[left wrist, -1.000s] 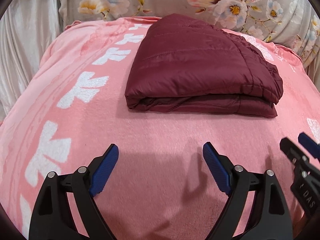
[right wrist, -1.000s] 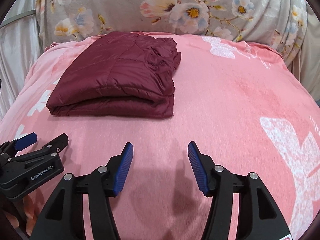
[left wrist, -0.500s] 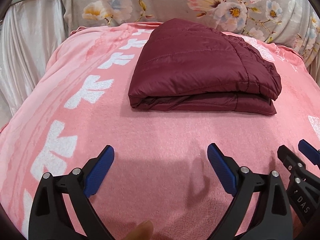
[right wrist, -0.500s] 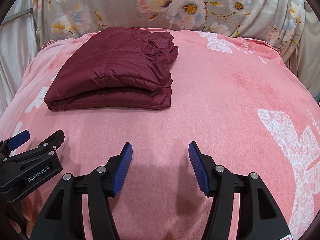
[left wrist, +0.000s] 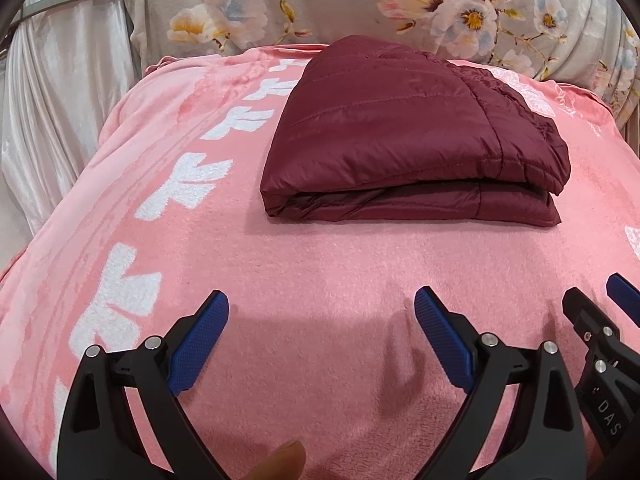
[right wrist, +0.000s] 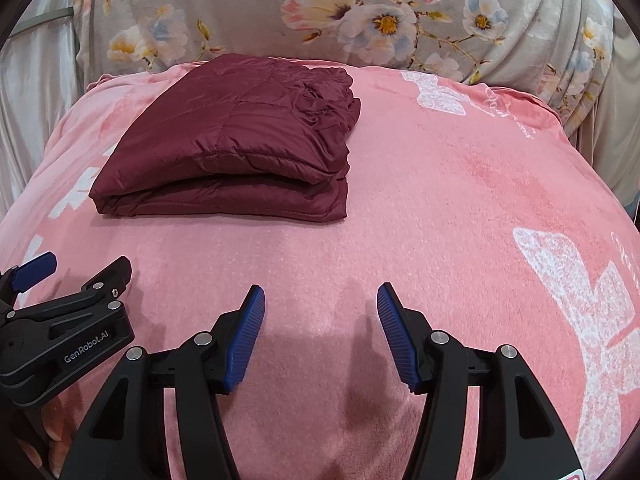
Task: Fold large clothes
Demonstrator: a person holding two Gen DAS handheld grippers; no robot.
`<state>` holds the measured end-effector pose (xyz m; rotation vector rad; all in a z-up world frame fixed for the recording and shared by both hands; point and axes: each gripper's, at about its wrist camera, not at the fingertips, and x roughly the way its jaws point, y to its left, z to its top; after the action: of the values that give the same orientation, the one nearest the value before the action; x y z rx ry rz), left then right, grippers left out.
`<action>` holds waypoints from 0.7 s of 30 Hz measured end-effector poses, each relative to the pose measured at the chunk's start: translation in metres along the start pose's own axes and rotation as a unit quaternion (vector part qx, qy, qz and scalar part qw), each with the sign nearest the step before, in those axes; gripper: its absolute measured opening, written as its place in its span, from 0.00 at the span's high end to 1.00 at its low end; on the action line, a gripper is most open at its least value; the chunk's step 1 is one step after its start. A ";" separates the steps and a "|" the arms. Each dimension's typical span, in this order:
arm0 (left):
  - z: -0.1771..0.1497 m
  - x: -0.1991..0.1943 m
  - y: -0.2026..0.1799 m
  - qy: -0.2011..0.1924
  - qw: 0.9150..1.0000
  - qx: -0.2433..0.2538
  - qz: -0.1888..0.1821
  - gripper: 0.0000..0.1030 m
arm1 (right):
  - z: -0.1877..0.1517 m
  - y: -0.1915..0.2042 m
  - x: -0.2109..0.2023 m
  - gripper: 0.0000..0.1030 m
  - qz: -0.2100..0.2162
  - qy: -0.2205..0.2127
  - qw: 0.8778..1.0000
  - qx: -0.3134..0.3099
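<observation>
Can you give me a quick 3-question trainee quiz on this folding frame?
1. True or false: the maroon quilted jacket lies folded into a compact stack on the pink blanket.
2. Multiple choice: the left gripper and right gripper are A) both shut on the jacket, B) both open and holding nothing, C) one open, one shut on the jacket.
3. Fill in: behind the blanket hangs a grey cloth printed with ____.

Key: 1 true; 2 B; 3 flowers.
</observation>
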<state>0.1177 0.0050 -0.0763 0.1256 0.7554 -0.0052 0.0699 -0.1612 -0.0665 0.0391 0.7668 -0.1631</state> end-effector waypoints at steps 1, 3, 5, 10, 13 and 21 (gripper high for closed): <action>0.000 0.000 0.000 0.000 1.000 0.000 0.001 0.11 | 0.000 0.001 0.000 0.44 -0.001 0.001 1.000 -0.002; 0.000 0.000 0.000 0.000 1.000 0.000 0.001 0.11 | 0.000 0.002 0.000 0.44 -0.002 0.001 1.000 -0.002; 0.000 -0.001 0.000 -0.001 1.000 0.001 0.002 0.11 | 0.000 0.001 0.000 0.44 -0.002 0.001 1.000 -0.002; 0.000 -0.001 0.000 -0.001 1.000 0.001 0.001 0.11 | 0.000 0.003 -0.001 0.44 -0.007 -0.002 1.000 -0.003; 0.001 -0.001 0.001 -0.002 1.000 0.002 0.002 0.11 | 0.000 0.003 -0.001 0.44 -0.008 -0.003 1.000 -0.002; 0.001 -0.002 0.000 -0.002 1.000 0.003 0.004 0.11 | -0.001 0.003 -0.003 0.44 -0.008 -0.003 1.000 -0.001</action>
<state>0.1164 0.0045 -0.0741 0.1343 0.7499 0.0005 0.0679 -0.1577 -0.0654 0.0300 0.7623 -0.1774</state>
